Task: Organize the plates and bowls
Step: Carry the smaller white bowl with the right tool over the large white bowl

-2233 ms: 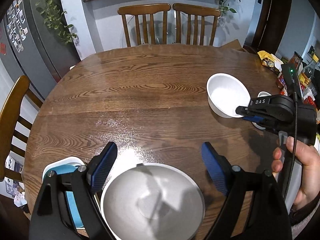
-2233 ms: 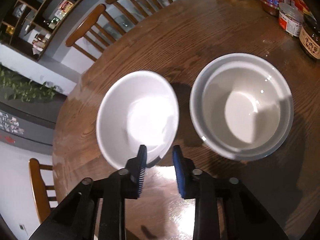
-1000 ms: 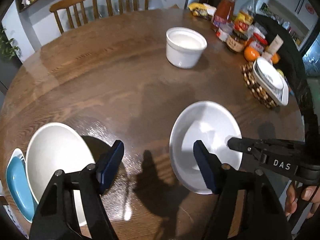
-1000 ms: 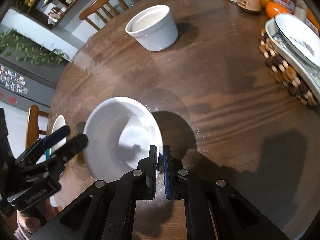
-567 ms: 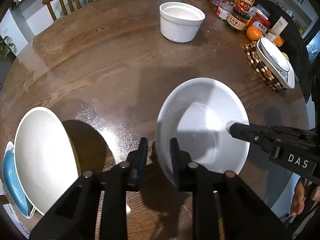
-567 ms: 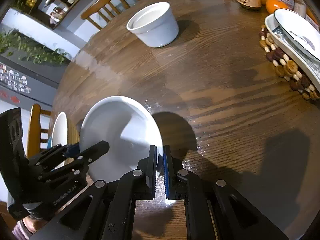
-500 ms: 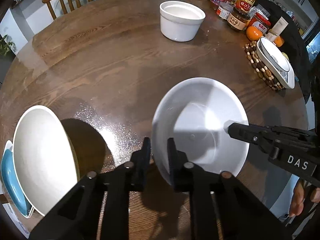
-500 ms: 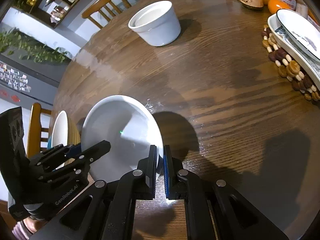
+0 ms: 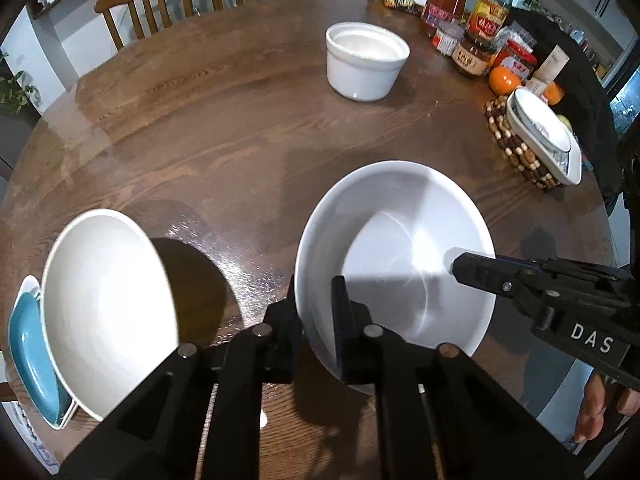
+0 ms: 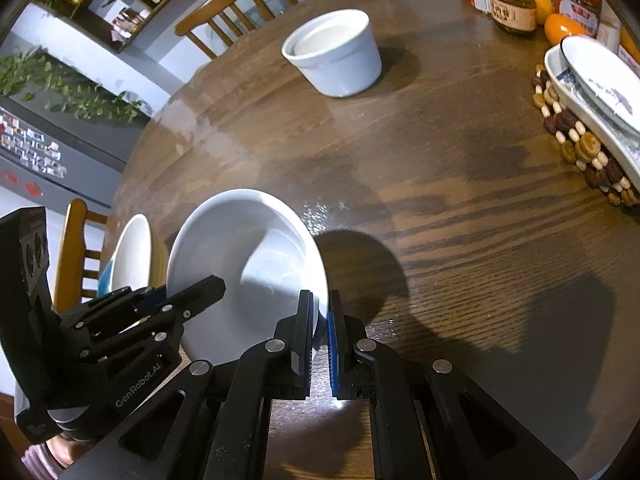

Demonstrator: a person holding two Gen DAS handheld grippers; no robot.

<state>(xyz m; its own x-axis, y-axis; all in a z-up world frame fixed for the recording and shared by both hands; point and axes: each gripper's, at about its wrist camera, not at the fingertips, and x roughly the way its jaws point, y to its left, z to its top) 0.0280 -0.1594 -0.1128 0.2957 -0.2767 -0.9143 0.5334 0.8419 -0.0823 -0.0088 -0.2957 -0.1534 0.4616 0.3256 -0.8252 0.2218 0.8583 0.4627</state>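
A white bowl [image 9: 400, 248] [image 10: 240, 256] hangs over the round wooden table [image 9: 224, 128], held from two sides. My left gripper [image 9: 316, 312] is shut on its near rim; in the right wrist view that same left gripper [image 10: 192, 296] grips the bowl's left rim. My right gripper [image 10: 320, 320] is shut on the opposite rim, and my right gripper [image 9: 460, 260] reaches in from the right in the left wrist view. A second white bowl [image 9: 104, 308] [image 10: 132, 256] rests on a blue plate [image 9: 28, 352] at the table's left edge.
A white straight-sided pot [image 9: 366, 60] [image 10: 336, 52] stands at the far middle. At the right edge a white dish [image 9: 540, 132] [image 10: 596, 92] lies on a beaded trivet [image 9: 516, 148], with jars, bottles and oranges [image 9: 504, 80] behind. Wooden chairs [image 9: 156, 4] stand beyond the table.
My left gripper swung from the bowl on the blue plate over to the white bowl and shut on its rim. The right gripper kept its grip on that bowl throughout.
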